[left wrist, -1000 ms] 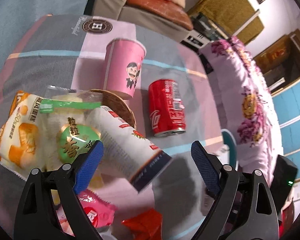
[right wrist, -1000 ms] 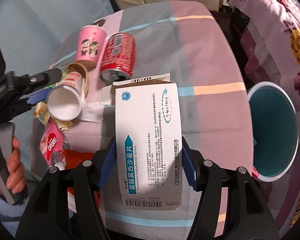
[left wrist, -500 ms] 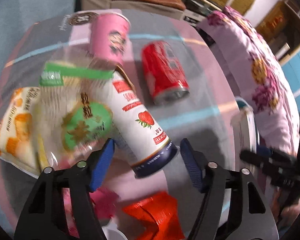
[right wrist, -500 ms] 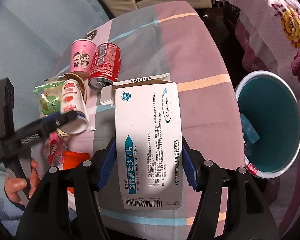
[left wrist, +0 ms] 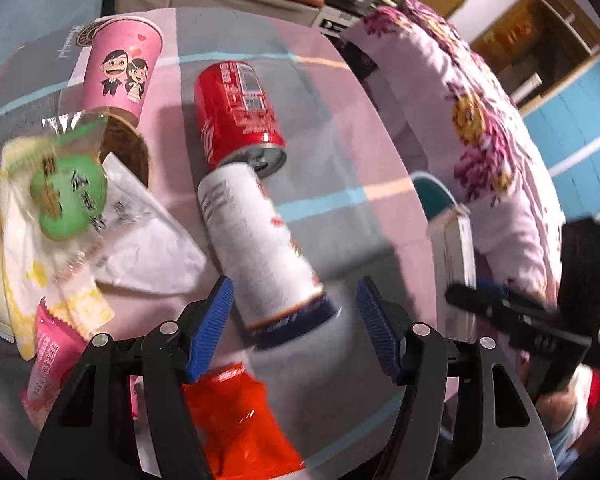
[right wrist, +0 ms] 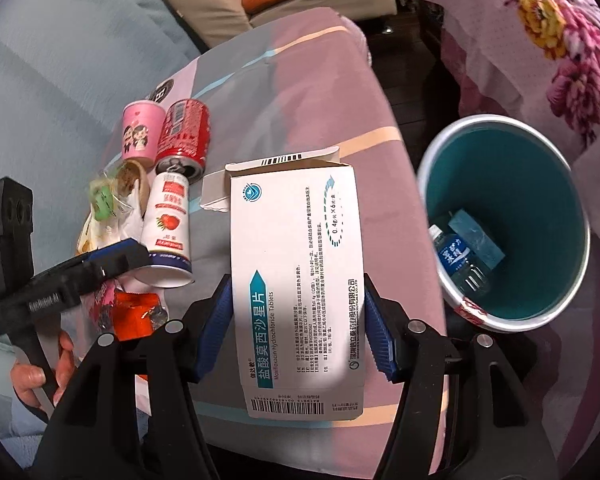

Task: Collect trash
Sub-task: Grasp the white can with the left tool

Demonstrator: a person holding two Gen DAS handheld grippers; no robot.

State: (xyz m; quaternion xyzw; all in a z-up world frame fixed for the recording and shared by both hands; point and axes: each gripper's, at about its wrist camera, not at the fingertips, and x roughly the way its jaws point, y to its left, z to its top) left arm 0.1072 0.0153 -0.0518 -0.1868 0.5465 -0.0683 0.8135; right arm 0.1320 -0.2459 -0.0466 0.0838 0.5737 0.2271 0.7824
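Medicine box [right wrist: 300, 280] sits clamped in the right gripper [right wrist: 298, 322], both blue pads pressed flat on its long sides, its end flap open at the far end. Just to the right, beside the table [right wrist: 300, 80], stands the teal bin [right wrist: 504, 220] with a water bottle [right wrist: 458, 262] already lying in its bottom. Over on the other side, the left gripper [left wrist: 296, 324] has just been closing its jaws around the white strawberry cup [left wrist: 260, 252], which lies on its side between the pads; the left pad is at the cup's wall, the right one clearly stands off it, so no grip. Touching the cup's far end lies the red can [left wrist: 236, 116], also tipped over, with the pink cartoon cup [left wrist: 120, 72] upright beside it. Snack wrappers [left wrist: 60, 208] pile up to the left, and a red wrapper [left wrist: 236, 412] lies under the left gripper.
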